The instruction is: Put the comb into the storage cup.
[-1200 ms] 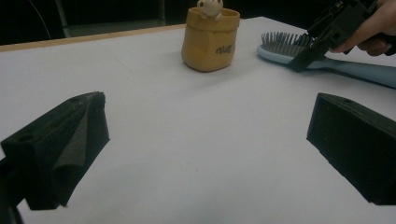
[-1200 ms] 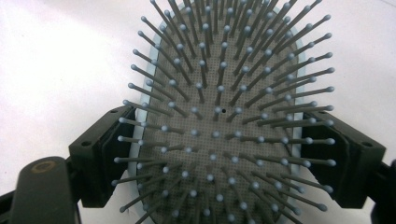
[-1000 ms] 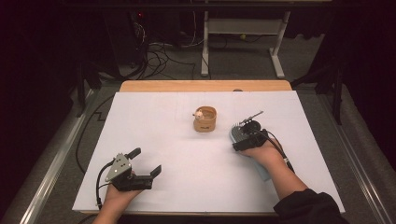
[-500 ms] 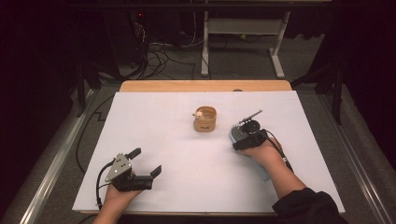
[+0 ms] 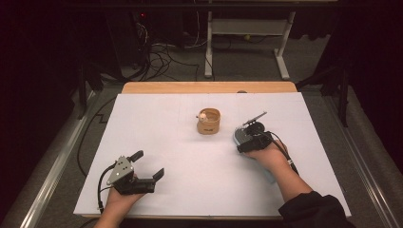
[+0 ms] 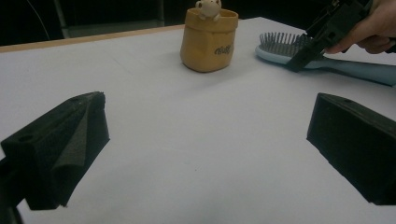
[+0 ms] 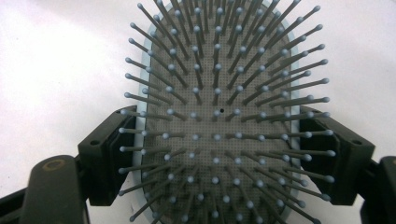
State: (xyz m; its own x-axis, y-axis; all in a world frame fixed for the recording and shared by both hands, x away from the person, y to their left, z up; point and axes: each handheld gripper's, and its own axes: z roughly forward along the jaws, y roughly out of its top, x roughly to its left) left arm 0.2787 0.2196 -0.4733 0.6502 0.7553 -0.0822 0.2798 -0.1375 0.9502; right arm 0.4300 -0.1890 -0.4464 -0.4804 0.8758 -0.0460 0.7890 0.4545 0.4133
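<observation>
A light-blue hairbrush [image 5: 241,135] with grey bristles lies bristles-up on the white sheet, right of centre. My right gripper [image 5: 247,140] points down over its head. In the right gripper view both black jaws press against the two sides of the hairbrush [image 7: 217,112] head, so my right gripper [image 7: 219,140] is shut on it. The brush handle [image 6: 364,72] runs back under the person's hand. My left gripper [image 5: 148,164] rests near the front left, open, and my left gripper [image 6: 205,140] has only bare sheet between its jaws.
A small tan pot [image 5: 209,122] with a little bear figure on its rim stands mid-table, just left of the brush; the pot [image 6: 208,39] is well ahead of the left gripper. The white sheet [image 5: 190,156] covers a wooden table [image 5: 209,87]. Cables and desk legs lie beyond.
</observation>
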